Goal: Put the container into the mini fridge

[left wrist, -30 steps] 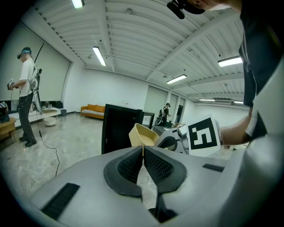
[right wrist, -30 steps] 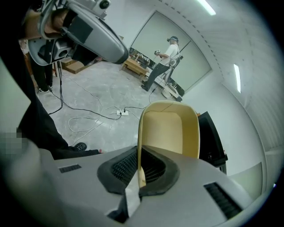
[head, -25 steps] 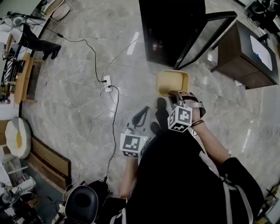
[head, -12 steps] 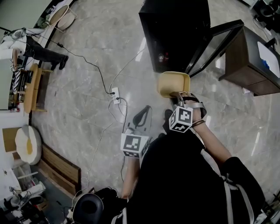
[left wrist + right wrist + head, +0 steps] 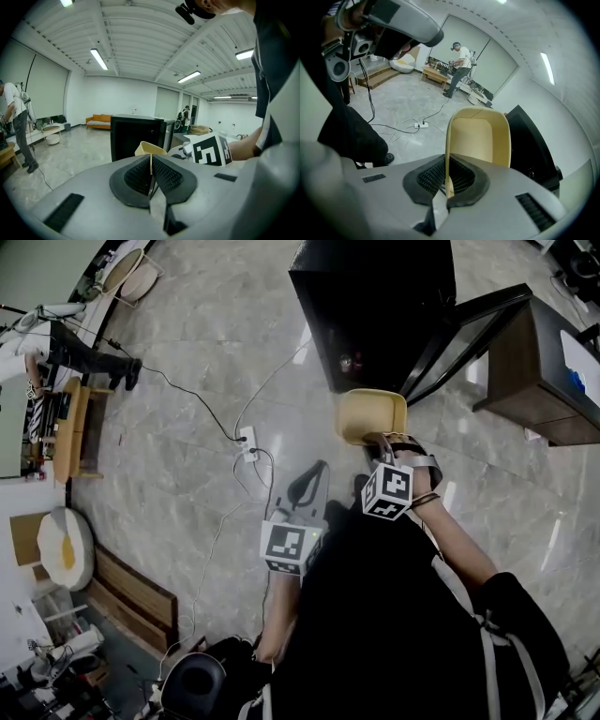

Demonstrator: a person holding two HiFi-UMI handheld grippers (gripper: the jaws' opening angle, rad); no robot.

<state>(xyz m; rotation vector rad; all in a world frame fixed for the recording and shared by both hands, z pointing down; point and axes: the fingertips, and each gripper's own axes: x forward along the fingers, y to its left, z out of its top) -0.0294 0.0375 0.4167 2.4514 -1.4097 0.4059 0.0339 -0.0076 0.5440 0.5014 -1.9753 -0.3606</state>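
The pale yellow container [image 5: 372,416] hangs over the floor just in front of the black mini fridge [image 5: 375,306], whose glass door [image 5: 469,329] stands swung open to the right. My right gripper [image 5: 383,442] is shut on the container's near rim. In the right gripper view the pads pinch the container's wall [image 5: 478,136] at the right gripper [image 5: 447,174], with the fridge [image 5: 532,140] beyond. My left gripper [image 5: 307,486] hovers lower left, shut on nothing. In the left gripper view the left gripper [image 5: 150,161] shows closed pads, with the container [image 5: 149,148] and fridge [image 5: 133,136] ahead.
A white power strip [image 5: 248,442] with trailing cables lies on the marble floor left of the container. A brown cabinet [image 5: 544,371] stands right of the fridge door. A person [image 5: 70,348] stands by a wooden bench at far left. A black stool [image 5: 192,685] sits near my feet.
The fridge has come a little closer and larger in the head view. The container stays held in the right gripper; the left gripper has shifted slightly forward.
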